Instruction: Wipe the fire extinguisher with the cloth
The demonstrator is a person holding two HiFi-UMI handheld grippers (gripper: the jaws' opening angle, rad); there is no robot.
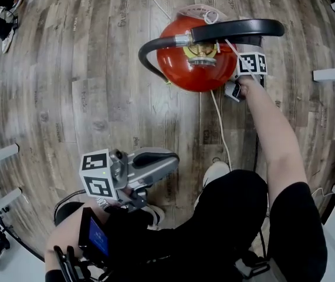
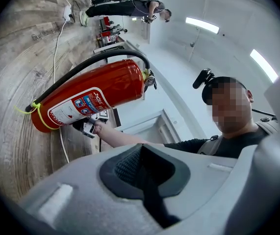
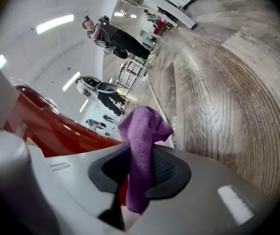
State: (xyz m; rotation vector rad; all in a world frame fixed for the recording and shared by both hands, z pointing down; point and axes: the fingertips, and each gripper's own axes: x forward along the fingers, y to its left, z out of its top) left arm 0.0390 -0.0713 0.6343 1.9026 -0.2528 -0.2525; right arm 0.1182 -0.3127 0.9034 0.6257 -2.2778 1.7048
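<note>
**Fire extinguisher** [image 1: 190,57] [image 2: 90,99] [image 3: 46,126]: red cylinder, stood on the wooden floor [image 1: 67,87] toward 12 o'clock of the head view, seen there from above. Black hose [image 1: 149,54] curved from the valve round the 9 o'clock side. Black handle [image 1: 237,28] pointed to 3 o'clock. White label [image 2: 76,106] on the body, yellow tie [image 2: 37,112] round the hose near the base.

**Cloth** [image 3: 140,146]: purple, bunched. Hung between the two pads of the right claw, its top poking out past the tips. Lay just beside the red body; contact not clear.

**Right claw** [image 1: 233,91] [image 3: 140,173]: pinched the cloth, jaws partly apart around it. Held low at the extinguisher's 4 o'clock side in the head view, arm stretched out, marker cube [image 1: 252,63] uppermost. Seen from the left gripper view against the lower part of the cylinder, under the label.

**Left claw** [image 1: 170,159] [image 2: 144,173]: pressed together, nothing between the pads. Held near the body at 7 o'clock of the head view, well apart from the extinguisher, tips aimed toward it.

**White cable** [image 1: 220,122]: ran along the floor from the extinguisher's base toward 6 o'clock, past a white shoe [image 1: 214,172].

**Bystander** [image 2: 130,6]: stood far off at 12 o'clock of the left gripper view.
</note>
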